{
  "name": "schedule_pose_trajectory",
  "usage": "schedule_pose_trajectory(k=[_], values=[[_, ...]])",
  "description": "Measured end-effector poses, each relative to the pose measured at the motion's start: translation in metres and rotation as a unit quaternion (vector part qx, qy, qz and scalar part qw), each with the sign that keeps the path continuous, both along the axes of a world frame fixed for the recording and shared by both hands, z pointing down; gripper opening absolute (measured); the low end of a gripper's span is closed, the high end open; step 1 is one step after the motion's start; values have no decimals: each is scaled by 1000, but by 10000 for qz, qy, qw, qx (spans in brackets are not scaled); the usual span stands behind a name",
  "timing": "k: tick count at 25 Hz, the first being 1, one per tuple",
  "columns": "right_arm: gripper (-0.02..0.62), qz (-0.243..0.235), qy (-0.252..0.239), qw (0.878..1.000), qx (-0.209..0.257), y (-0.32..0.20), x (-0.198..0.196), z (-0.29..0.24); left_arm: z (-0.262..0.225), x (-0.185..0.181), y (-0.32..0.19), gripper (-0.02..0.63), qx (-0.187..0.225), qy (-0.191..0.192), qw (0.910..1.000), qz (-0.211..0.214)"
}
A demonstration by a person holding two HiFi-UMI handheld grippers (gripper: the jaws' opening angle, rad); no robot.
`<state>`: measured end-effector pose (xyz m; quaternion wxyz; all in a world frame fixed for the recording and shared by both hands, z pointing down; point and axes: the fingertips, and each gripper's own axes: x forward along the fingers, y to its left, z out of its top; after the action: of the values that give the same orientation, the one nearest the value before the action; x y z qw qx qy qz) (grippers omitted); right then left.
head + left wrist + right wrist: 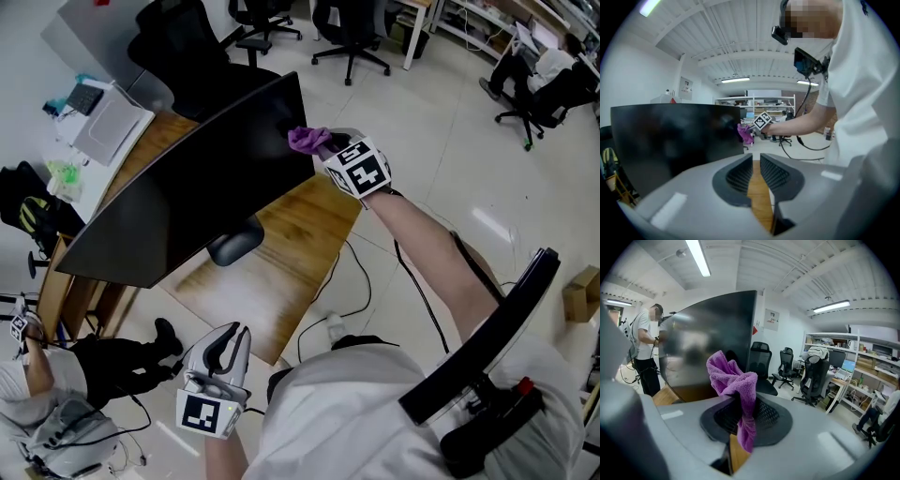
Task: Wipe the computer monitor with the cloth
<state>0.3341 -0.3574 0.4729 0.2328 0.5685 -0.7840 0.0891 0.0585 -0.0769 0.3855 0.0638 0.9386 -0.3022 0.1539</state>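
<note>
The right gripper's (740,401) fingers (765,416) are clamped on the purple cloth (731,378). A fold of it is pinched between the dark ribbed pads. The bunched upper part stands up above them, and a tail hangs down through the slot. The cloth (307,141) is held at the upper right corner of the black monitor (197,178), by its side edge. Whether it presses on the screen or sits just off it cannot be told. From the right gripper view the monitor (708,338) fills the space just behind the cloth.

The right gripper (323,150) is at the end of a bare arm stretched forward and up over the right end of the wooden table (300,234). Its marker cube faces the head camera.

The left gripper (230,337) is held low and close to the body, off the near edge of the table, and points toward the monitor. Its fingers (738,176) are drawn almost together around the left gripper's (756,168) thin slit. Nothing is in the slit, and only table wood shows through it.

The monitor's dark base (234,242) rests on the table. Black office chairs (352,28) stand on the pale floor beyond it.
</note>
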Motion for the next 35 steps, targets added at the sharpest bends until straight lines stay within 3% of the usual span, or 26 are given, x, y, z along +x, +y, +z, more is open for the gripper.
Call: schedule_pose_trajectory(k=[10,20,29,35], values=[[48,-74,-50,9993,350,-10,2,-54,2,-6,2,69,54,39,10000,-56],[48,-140,-268,9951,938,-13,6,-141,-7,1,0,71,143,78,9999,13],[48,-92,-619,9847,1626,-5,13,-202,-8,-8,11,71,152,-24,9997,-214],[48,7,-948,9767,1923,26,3,-194,-2,-35,19,71,104,-176,9988,-452]])
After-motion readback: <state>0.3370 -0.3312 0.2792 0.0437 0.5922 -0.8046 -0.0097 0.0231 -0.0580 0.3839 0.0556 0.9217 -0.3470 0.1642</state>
